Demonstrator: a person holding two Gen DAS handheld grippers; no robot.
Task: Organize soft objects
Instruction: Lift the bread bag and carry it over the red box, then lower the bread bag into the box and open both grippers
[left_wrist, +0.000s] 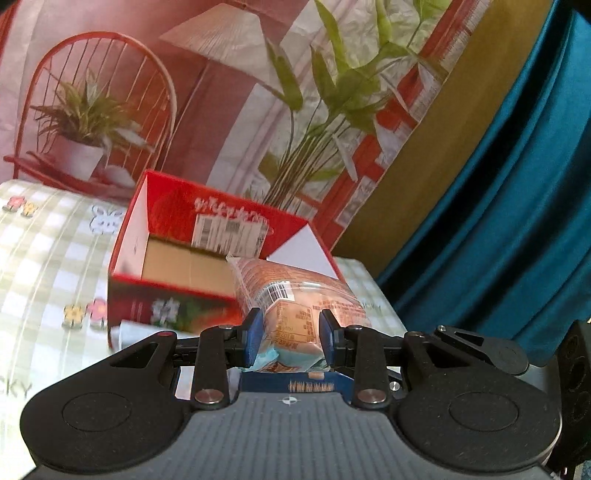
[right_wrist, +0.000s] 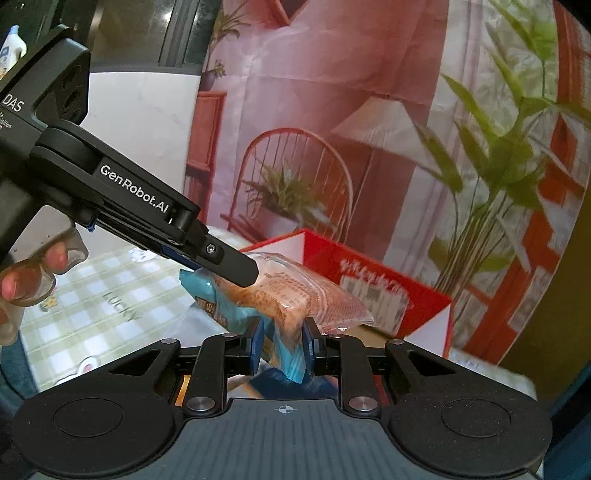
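The left gripper (left_wrist: 290, 334) was clamped on a soft bread packet (left_wrist: 295, 295) in clear wrap with orange and blue print, its blue pads (left_wrist: 254, 338) pressing both sides of the packet's near end. In the right wrist view the right gripper (right_wrist: 283, 347) pinched the blue lower end of the same packet (right_wrist: 280, 295), so both tools held it in the air, just in front of an open red box (left_wrist: 155, 266). The packet carried a barcode and small print too blurred to read. The box's inner flap bore white script and a barcode sticker (left_wrist: 229, 230), neither legible. On the left gripper's arm (right_wrist: 133, 195), white lettering read "GenRobot.AI", and "DAS" showed on its body. The checked tablecloth (right_wrist: 92, 314) under everything was printed with "Lucky", flowers and a rabbit.
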